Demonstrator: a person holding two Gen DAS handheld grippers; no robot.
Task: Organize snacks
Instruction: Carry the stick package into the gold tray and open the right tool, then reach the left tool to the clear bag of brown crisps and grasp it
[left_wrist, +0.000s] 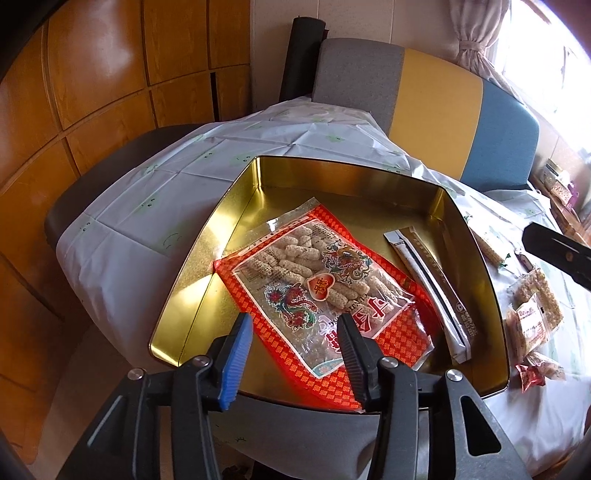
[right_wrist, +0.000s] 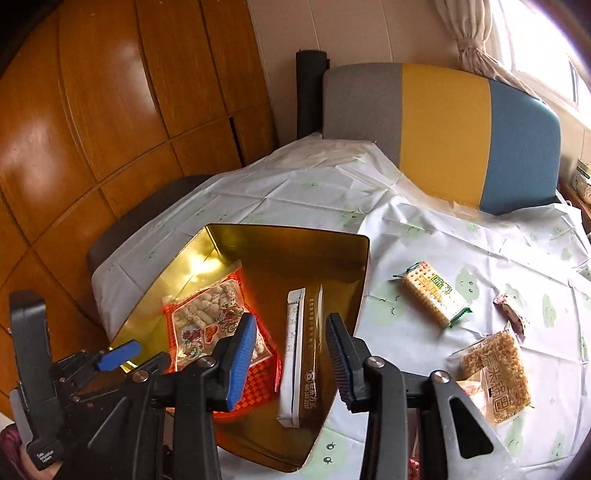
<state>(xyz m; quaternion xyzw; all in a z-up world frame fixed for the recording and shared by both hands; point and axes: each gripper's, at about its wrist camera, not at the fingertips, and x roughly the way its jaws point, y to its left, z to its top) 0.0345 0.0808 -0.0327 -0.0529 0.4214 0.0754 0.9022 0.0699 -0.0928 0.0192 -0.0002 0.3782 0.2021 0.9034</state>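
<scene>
Left wrist view first: the desk (left_wrist: 122, 206), under its pale printed cloth, carries the gold tin (left_wrist: 476, 236) near my edge of it, and the tin is the biggest thing I have to fill. Inside it the red snack bag (left_wrist: 317, 284) lies flat across the left and middle of the floor, with the long silver stick pack (left_wrist: 430, 288) beside it along the right wall. My left jaws (left_wrist: 293, 354) stand about half open over the bag's near end, with nothing held. Right wrist view shows my right jaws (right_wrist: 291, 360) parted and empty above the stick pack, over the tin's near right corner. Loose on the cloth to the right of the tin wait the green-edged cracker pack (right_wrist: 432, 293), the rice-cake packet (right_wrist: 496, 373) nearer my edge, and a small dark wrapped sweet (right_wrist: 511, 314). I judge the next fetch belongs to my right side. To do it well I should lift clear of the tin's rim, straddle the cracker pack across its narrow width, close gently so nothing crumbles, and lay it in the bare far strip of the tin.
</scene>
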